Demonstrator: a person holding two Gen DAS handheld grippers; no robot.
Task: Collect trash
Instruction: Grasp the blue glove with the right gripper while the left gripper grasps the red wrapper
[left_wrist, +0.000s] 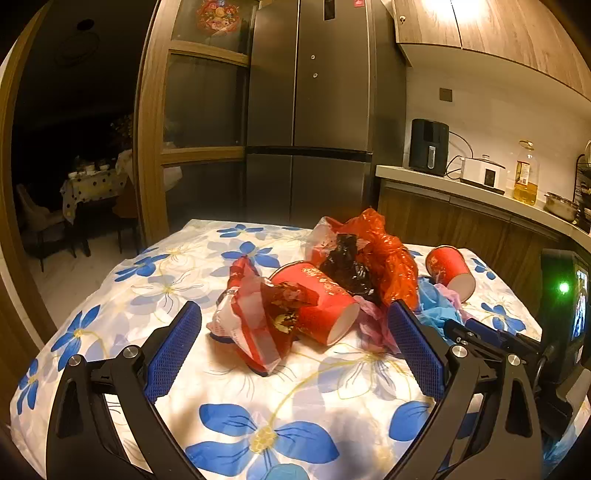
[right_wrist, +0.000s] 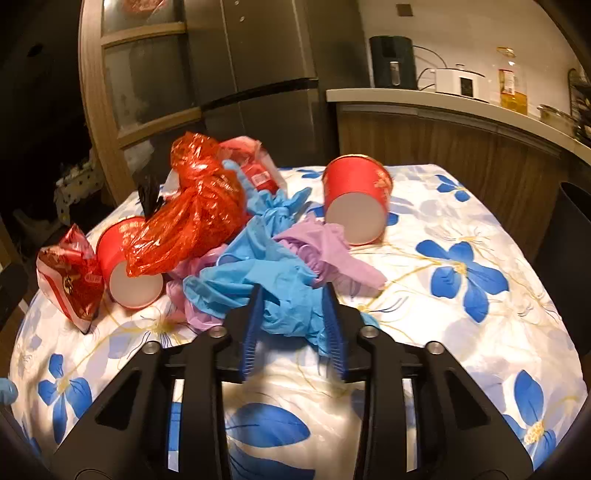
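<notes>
Left wrist view: left tongs (left_wrist: 295, 343) stood wide open above the tabletop (left_wrist: 155, 295) with its flowered cloth, nothing between the blue pads. Just ahead lay a red-and-white wrapper (left_wrist: 251, 325) touching a tipped red cup (left_wrist: 317, 302); behind them a crumpled red bag (left_wrist: 384, 254) and a black bag (left_wrist: 343, 266). A second red cup (left_wrist: 450, 273) lay on its side further right. Right tongs (left_wrist: 476, 328) poked in at the right edge beside the blue glove (left_wrist: 436, 306).

Right wrist view: right tongs (right_wrist: 293, 314) were nearly closed, pads pinching the blue glove (right_wrist: 273, 280) on the tabletop. A purple glove (right_wrist: 332, 254) lay tangled with it, touching the second cup (right_wrist: 356, 199).
</notes>
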